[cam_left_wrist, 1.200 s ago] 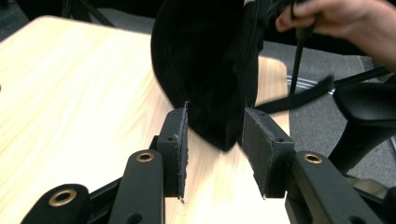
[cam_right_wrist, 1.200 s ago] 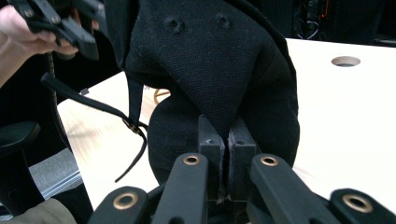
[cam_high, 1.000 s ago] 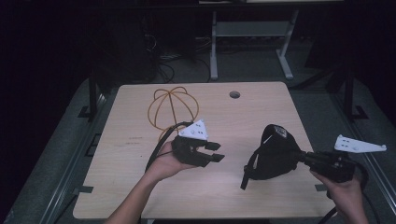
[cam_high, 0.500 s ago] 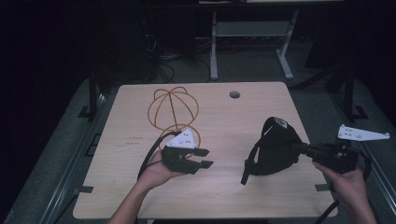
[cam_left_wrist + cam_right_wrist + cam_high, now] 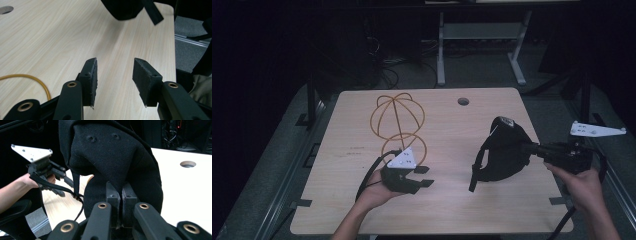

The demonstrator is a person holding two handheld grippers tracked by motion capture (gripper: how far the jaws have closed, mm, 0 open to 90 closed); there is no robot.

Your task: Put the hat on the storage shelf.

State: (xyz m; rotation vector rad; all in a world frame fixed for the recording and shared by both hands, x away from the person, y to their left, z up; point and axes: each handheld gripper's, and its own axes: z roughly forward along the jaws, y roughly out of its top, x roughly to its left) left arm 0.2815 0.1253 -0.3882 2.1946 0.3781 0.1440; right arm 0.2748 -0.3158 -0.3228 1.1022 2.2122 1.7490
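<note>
- Black cap (image 5: 504, 152) hung from the right gripper (image 5: 532, 148), jaws pinched together on its fabric edge, seemingly to carry it; it sat lifted over the table's right side, strap (image 5: 475, 172) dangling toward the near edge.
- Left gripper (image 5: 422, 176), jaws apart with nothing between them, had just been opening; low over the table (image 5: 452, 205), left of centre.
- Wire stand (image 5: 398, 122) stood just beyond it, far-left.
- Bare wood between the grippers gave free room; right table edge was close under the right hand (image 5: 579, 182).
</note>
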